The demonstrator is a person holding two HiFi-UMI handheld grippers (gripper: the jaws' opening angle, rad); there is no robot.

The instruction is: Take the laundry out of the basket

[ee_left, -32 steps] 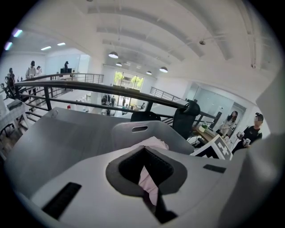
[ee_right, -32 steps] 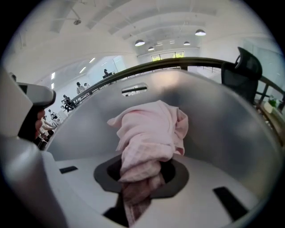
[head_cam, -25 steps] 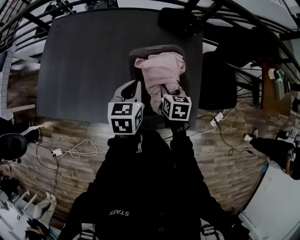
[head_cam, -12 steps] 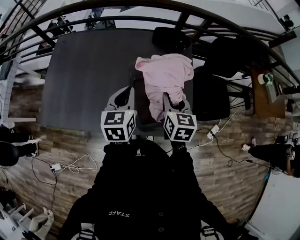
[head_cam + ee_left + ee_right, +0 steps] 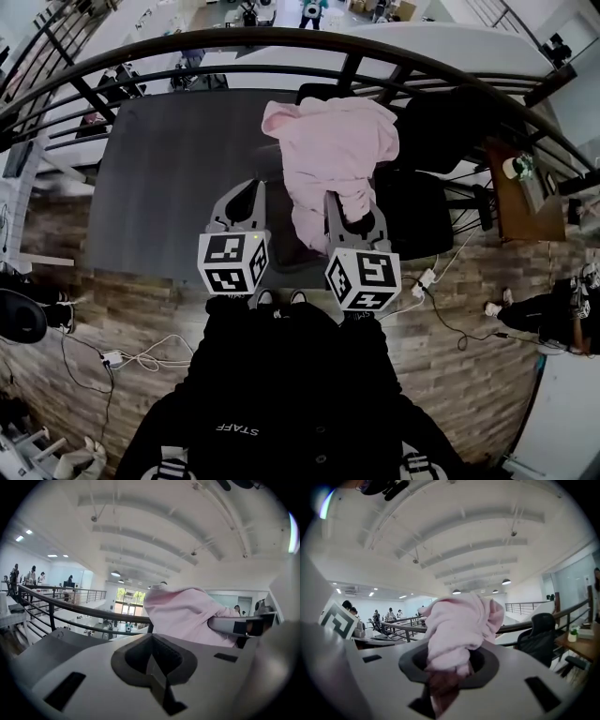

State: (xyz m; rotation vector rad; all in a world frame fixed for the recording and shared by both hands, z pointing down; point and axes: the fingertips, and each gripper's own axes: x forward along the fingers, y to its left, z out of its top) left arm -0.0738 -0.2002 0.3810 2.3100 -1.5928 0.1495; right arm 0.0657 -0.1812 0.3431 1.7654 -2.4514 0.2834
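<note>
Our right tool (image 5: 351, 211) grips the near end of the soft pale pink cloth garment (image 5: 333, 150), raised above the dark grey counter's (image 5: 169, 178) right side, while our left tool (image 5: 246, 199) sits closed, empty.

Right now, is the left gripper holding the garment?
No, the left gripper is shut on nothing; the garment sits in the right gripper.

Garment (image 5: 333, 150) in right tongs (image 5: 352, 214), over table (image 5: 159, 169); left tongs (image 5: 241, 199) to its left.

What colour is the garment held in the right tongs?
Plain pale pink; the garment shows best in the right gripper view.
</note>
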